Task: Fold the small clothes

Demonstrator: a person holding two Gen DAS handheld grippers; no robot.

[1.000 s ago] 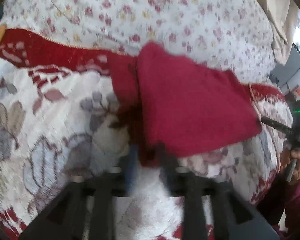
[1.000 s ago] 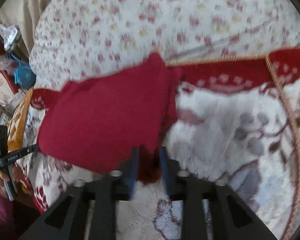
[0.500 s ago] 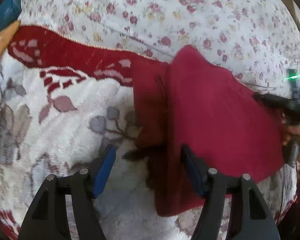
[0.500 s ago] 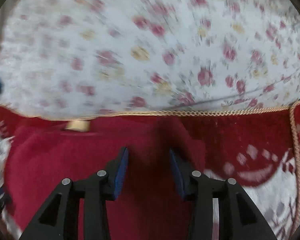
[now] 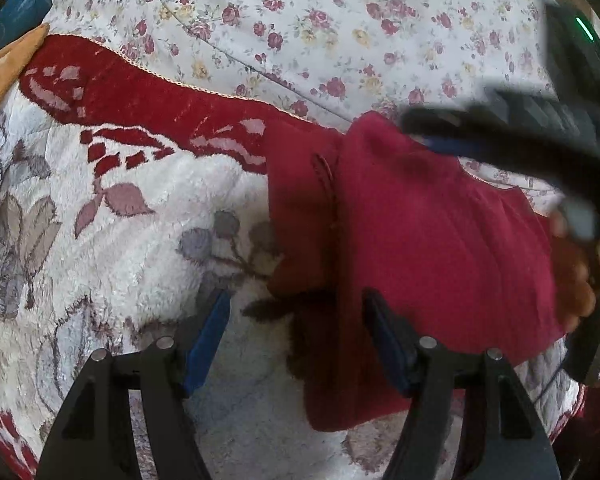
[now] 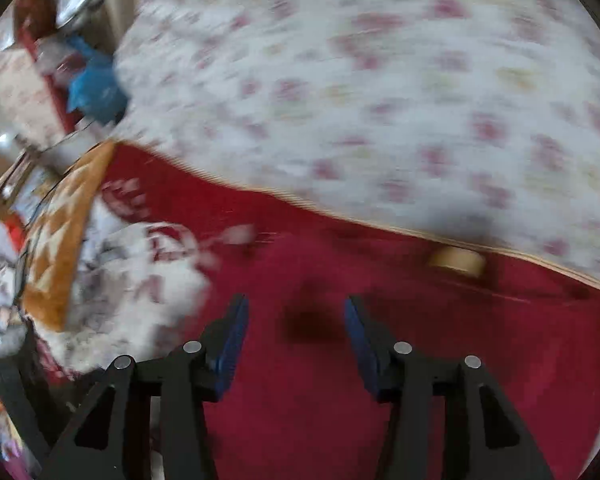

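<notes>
1. In the left wrist view, a dark red garment lies folded on a plush blanket, filling the centre and right of the frame. The blanket is white with grey and mauve leaf patterns and a broad red border running from upper left toward the centre.
2. The left tool sits at the bottom centre of that view, its two blue-padded fingers spread wide and grasping nothing. The right-hand pad rests at the garment's lower edge; the left-hand pad hangs over bare white blanket.
3. A narrower flap of the garment lies left of its main panel, with a seam line running down it.
4. Behind the blanket, a white floral sheet with pink and yellow roses fills the top of the frame.
5. At the right edge of the same view, the right tool appears as a blurred black shape above the garment's upper corner, with the person's hand below it.
6. The right wrist view is motion-blurred. The right tool is released, blue pads apart, with the red garment beneath it across the lower frame.
7. A small tan label shows at the garment's upper edge, right of centre.
8. An orange patterned cloth lies at the left, and a blue bag at upper left.
</notes>
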